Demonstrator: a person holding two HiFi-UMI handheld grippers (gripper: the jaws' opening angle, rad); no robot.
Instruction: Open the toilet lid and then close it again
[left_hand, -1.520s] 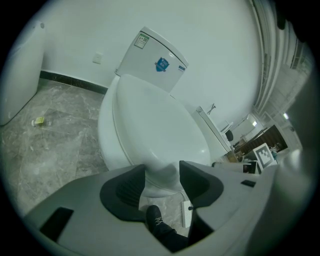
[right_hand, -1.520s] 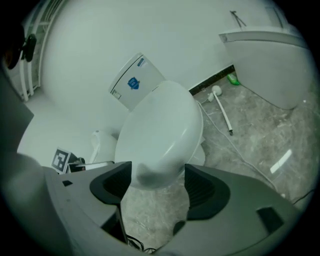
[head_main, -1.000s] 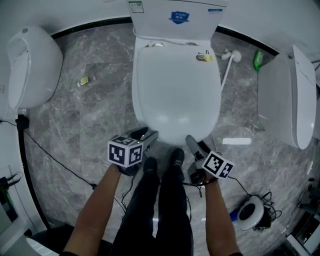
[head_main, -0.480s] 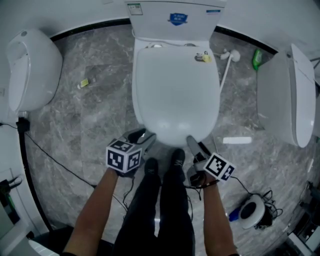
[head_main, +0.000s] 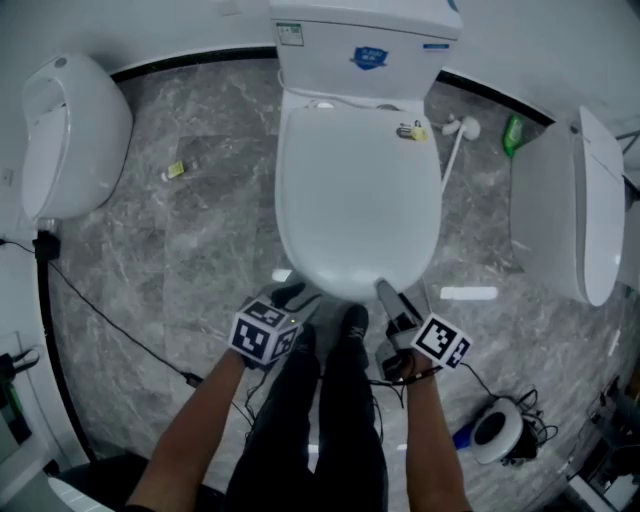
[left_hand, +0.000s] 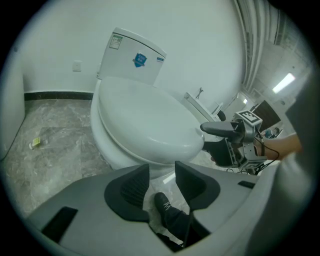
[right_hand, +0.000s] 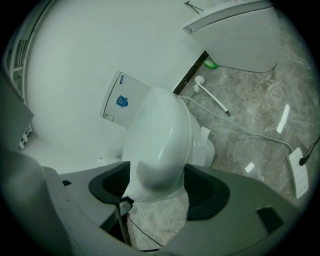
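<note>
- White oval toilet lid (head_main: 360, 200): down over the bowl, its rounded front edge towards your black shoes (head_main: 327, 325). The white cistern with a blue sticker (head_main: 365, 45) stands behind its hinge.
- Your right hand-held gripper (right_hand: 157, 174): jaws wide apart, straddling that front edge (whether the pads actually press on it cannot be told).
- Your left hand-held gripper (left_hand: 162, 172): just beside the bowl's front left. Its jaws are part open and have just been closing, with only floor and a shoe seen between them.
- Grey marbled floor (head_main: 200, 250): a broad bare stretch left of the bowl, up to the white ceramic fixture (head_main: 70, 130). One small yellow scrap (head_main: 175, 171) and a black cable (head_main: 110, 310) lie there.
- Right side: tighter. A white long-handled brush (head_main: 455, 150) lies near the hinge, a white floor strip (head_main: 468, 293) near the front, and a second white fixture (head_main: 565, 210) stands beyond.
</note>
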